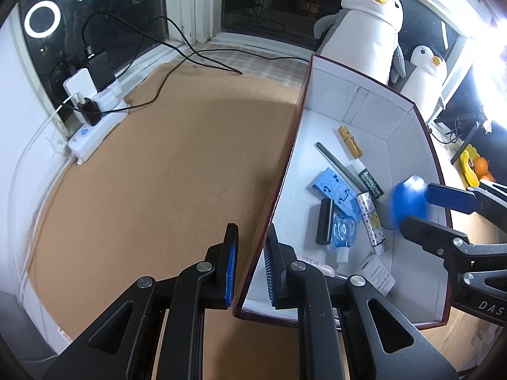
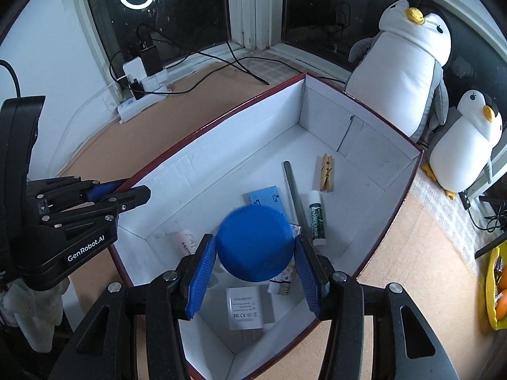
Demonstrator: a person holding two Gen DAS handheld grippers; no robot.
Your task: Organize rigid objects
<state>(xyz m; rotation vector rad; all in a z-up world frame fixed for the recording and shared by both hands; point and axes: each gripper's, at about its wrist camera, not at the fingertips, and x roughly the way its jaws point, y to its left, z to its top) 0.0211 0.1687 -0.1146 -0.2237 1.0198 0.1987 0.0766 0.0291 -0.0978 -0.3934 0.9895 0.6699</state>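
Observation:
A white box with a red rim (image 2: 209, 126) (image 1: 286, 145) holds several small items: a wooden clothespin (image 2: 327, 172), a grey rod (image 2: 293, 190), a lip balm tube (image 2: 317, 218), a blue block (image 1: 332, 190), a white adapter (image 2: 244, 307) and a small clear bottle (image 1: 343, 232). My right gripper (image 2: 256, 262) is over the box with a round blue object (image 2: 255, 242) between its pads, blurred and seemingly dropping; in the left wrist view the object (image 1: 408, 202) is blurred. My left gripper (image 1: 250, 262) straddles the box's left wall, its pads a little apart from it.
The box stands on a brown desk (image 1: 177, 164). A power strip with chargers and cables (image 1: 95, 117) lies at the back left by the window. Two plush penguins (image 2: 408, 63) (image 2: 465, 145) stand behind the box. A yellow bowl with fruit (image 2: 499, 294) is at the right.

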